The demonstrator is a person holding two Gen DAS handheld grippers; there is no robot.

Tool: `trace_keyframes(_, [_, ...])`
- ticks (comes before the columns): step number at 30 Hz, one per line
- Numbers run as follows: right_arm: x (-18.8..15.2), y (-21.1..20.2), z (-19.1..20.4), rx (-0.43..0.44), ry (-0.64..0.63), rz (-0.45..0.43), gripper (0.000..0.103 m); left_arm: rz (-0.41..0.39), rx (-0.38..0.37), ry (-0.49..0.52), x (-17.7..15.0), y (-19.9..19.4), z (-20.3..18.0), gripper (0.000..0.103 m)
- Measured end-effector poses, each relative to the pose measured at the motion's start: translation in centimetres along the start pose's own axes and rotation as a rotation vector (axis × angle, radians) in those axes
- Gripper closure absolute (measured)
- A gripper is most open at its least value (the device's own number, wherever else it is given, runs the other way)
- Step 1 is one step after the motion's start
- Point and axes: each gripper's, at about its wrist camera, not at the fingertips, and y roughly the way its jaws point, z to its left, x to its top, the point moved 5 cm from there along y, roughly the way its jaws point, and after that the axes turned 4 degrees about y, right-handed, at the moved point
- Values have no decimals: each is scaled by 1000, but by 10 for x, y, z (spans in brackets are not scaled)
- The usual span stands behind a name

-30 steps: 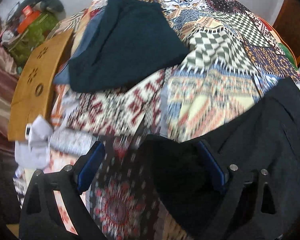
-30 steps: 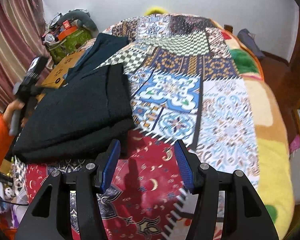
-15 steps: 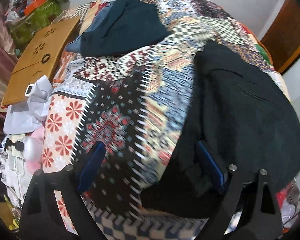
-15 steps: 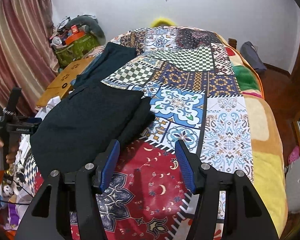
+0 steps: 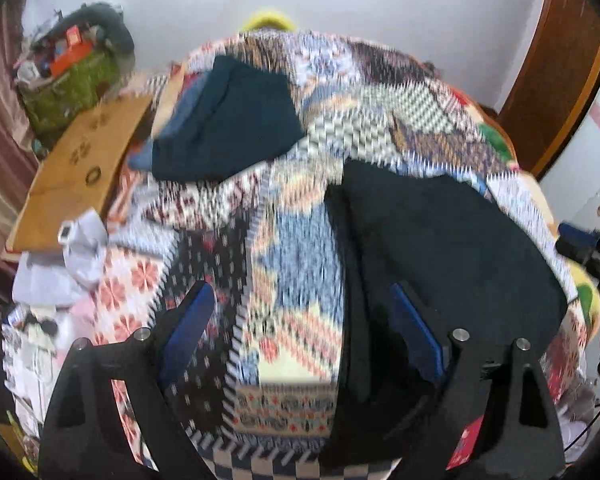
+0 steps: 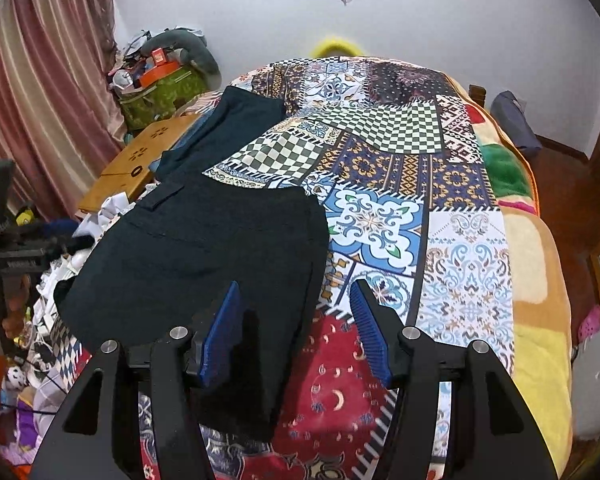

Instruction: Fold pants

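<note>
The black pants [image 6: 204,248] lie folded flat on the patchwork bedspread [image 6: 380,168], near its left front. In the left wrist view the pants [image 5: 440,240] fill the right half. My left gripper [image 5: 300,332] is open and empty, its right finger over the pants' left edge. My right gripper [image 6: 296,328] is open and empty, straddling the pants' right edge just above the cloth. The left gripper also shows in the right wrist view [image 6: 12,248], at the far left off the bed's side.
A second dark garment [image 6: 236,124] lies further back on the bed. A wooden lap table [image 6: 140,160] and a cluttered green bag [image 6: 160,88] stand left of the bed. Loose white items [image 5: 60,272] lie beside the bed.
Both grippers have pulled back and tilted up from the pants. The pants now lie flat and let go. The left view is blurred by motion.
</note>
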Motion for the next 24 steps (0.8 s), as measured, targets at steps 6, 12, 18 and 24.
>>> trace_keyframes(6, [19, 23, 1, 17, -17, 24, 49, -17, -41, 8, 46, 15, -5, 13])
trace_keyframes(12, [43, 49, 0, 50, -30, 47, 49, 20, -72, 62, 74, 49, -22, 14])
trace_keyframes(18, [57, 89, 2, 87, -60, 126, 57, 101, -98, 132, 78, 92, -41, 28])
trace_keyframes(24, [54, 124, 0, 98, -98, 231, 83, 156, -136, 171, 69, 117, -49, 50])
